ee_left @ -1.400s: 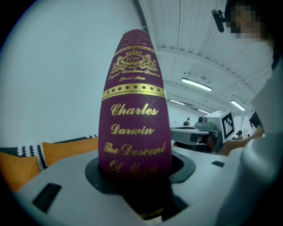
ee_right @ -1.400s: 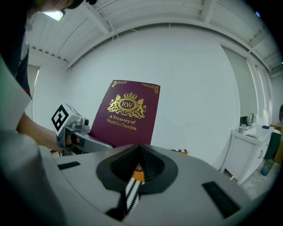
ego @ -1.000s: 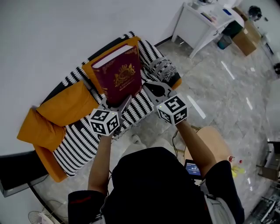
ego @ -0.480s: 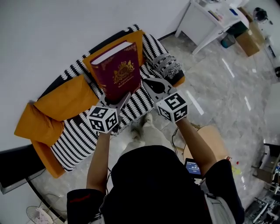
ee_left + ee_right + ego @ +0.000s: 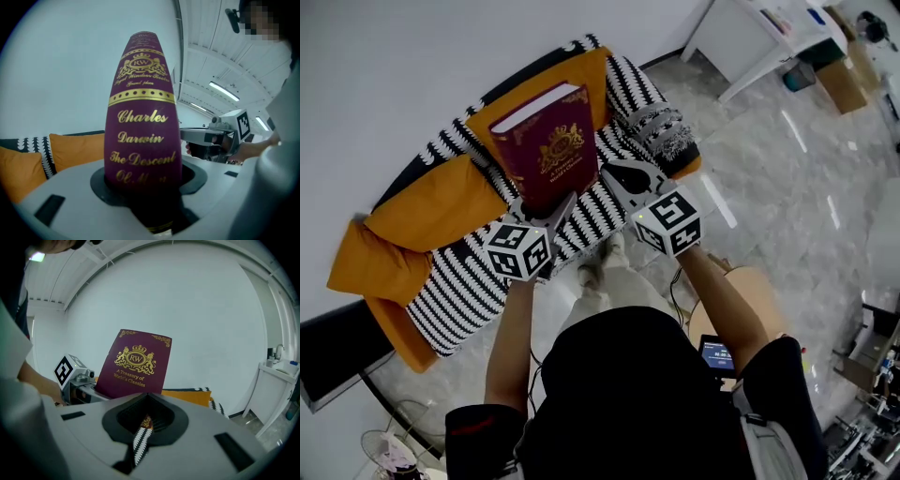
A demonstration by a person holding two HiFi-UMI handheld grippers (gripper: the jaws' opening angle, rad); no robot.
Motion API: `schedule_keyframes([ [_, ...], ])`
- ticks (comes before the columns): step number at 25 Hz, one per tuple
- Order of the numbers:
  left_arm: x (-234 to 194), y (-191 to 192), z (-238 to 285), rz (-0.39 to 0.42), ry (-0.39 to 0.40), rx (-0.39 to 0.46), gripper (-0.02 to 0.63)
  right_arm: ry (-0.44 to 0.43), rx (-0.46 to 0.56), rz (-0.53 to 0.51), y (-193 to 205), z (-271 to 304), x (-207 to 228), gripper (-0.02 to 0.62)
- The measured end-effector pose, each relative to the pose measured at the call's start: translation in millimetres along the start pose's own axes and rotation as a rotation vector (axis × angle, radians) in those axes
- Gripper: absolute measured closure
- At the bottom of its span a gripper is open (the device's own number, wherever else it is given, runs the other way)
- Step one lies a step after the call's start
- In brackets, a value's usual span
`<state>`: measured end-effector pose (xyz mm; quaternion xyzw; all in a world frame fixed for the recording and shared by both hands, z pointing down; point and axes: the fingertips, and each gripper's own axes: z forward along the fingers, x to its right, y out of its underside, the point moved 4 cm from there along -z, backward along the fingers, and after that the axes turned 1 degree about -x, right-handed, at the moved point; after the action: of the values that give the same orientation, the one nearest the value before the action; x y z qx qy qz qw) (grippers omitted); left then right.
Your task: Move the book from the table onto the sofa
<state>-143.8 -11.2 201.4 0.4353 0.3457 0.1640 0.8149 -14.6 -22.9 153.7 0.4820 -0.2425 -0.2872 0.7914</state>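
Observation:
A thick maroon book [image 5: 546,155] with a gold crest stands upright over the striped sofa [image 5: 469,291], its lower edge clamped in my left gripper [image 5: 551,212]. In the left gripper view its gold-lettered spine [image 5: 143,126] rises from between the jaws of the left gripper [image 5: 147,187]. My right gripper [image 5: 615,178] hangs just right of the book, shut with nothing in it. From the right gripper view the book's front cover [image 5: 138,364] shows beyond the shut jaws of the right gripper [image 5: 146,416], with the left gripper [image 5: 75,378] below it.
The sofa carries orange cushions [image 5: 431,211] at the left and back and a fringed patterned cushion [image 5: 661,131] at its right end. A white table [image 5: 769,37] and a cardboard box [image 5: 853,70] stand at the far right on the marble floor. A round tan stool [image 5: 750,291] is beside my right arm.
Both grippers have sunk and moved forward over the sofa seat, carrying the book along. The grip on the book and the right jaws look the same.

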Motion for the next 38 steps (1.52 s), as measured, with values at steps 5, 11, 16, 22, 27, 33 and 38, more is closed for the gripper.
schedule_keyframes([
  [5,-10,10,10,-0.033,-0.010,-0.034,0.362,-0.025,-0.042,0.019,10,12,4,0.578],
  [11,-37,27,51,-0.080,-0.021,-0.074,0.362,-0.034,-0.087,0.060,33,42,40,0.578],
  [16,-47,48,69,-0.121,-0.044,-0.114,0.362,-0.044,-0.125,0.085,54,54,56,0.578],
  [22,-57,65,99,-0.148,-0.044,-0.140,0.362,-0.044,-0.143,0.127,81,69,71,0.578],
  [27,-68,82,122,-0.158,-0.040,-0.162,0.362,-0.054,-0.174,0.156,109,87,86,0.578],
  [33,-89,102,128,-0.166,-0.063,-0.182,0.362,-0.076,-0.185,0.166,125,109,85,0.578],
  [38,-105,129,145,-0.182,-0.071,-0.210,0.362,-0.082,-0.203,0.183,152,129,97,0.578],
])
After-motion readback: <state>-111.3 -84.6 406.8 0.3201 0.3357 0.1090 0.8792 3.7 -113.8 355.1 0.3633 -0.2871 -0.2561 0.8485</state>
